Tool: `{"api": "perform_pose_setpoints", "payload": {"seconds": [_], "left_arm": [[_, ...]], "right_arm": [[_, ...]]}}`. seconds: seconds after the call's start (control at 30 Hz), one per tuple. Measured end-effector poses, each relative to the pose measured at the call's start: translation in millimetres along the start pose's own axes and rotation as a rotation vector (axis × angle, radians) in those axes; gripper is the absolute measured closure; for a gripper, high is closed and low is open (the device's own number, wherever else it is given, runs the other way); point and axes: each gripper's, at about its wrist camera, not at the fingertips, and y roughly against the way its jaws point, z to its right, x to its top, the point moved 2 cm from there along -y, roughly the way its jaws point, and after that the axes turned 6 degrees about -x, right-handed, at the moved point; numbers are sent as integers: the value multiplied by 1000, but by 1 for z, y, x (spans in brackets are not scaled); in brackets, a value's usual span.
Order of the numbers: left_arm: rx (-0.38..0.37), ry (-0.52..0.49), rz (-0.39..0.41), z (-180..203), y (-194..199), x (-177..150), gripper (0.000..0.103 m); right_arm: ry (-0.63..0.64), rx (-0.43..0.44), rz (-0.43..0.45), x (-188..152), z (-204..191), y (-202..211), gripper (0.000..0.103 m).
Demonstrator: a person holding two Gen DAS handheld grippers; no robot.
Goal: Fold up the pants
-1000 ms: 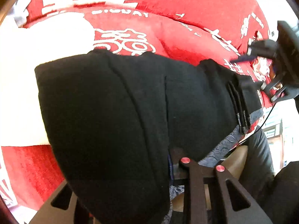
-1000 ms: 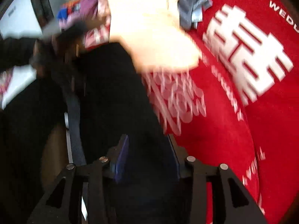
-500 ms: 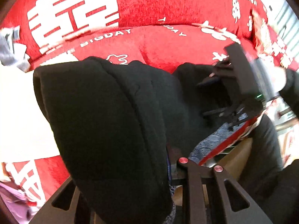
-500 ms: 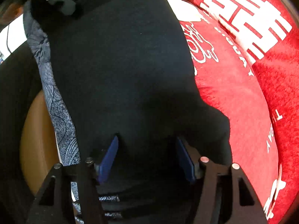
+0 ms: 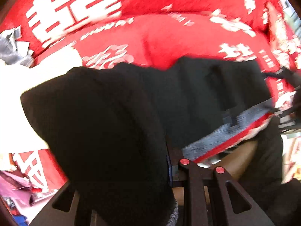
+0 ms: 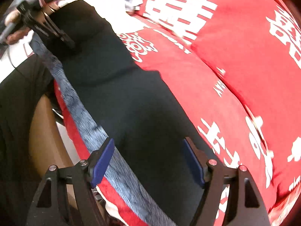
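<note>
- Black, soft knit pants [image 6: 131, 103] are seen lying in a long band over the red plush bedspread with white lettering [image 6: 235, 66], along its near edge beside a grey-blue patterned strip [image 6: 90, 124].
- At one end of the pants, a thick bunch of cloth is pinched by the left gripper [image 5: 169, 167], its fingers clamped tight on the fabric.
- At the other end, the right gripper [image 6: 148, 162] is held over the pants with its blue-padded fingers [image 6: 102, 160] spreading apart; cloth lies between them, but is not pressed by either pad.
- The fabric is judged light, limp and thick, so it should sag and bunch wherever it is not supported, and cling somewhat to the plush bedspread.
- A firm hold is best taken at an edge or corner of the band, with all layers caught together, since a pinch on the top layer alone would let the fold slide open.
</note>
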Motion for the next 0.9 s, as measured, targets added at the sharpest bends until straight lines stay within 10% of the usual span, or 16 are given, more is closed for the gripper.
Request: {"api": "perform_pose_setpoints", "payload": {"seconds": [0.33,0.67,0.9], "left_arm": [[-129,-220,118,175,50,65,78],[-98,-280,-101,286,-108,118,76],[-163,-239,-138,300,-119,125,41]], "right_arm": [[-251,-109,10,-61,53,18,26],[-387,-147,6,-115,72,34,26],[-438,-96,30,-139,72,43,23]]}}
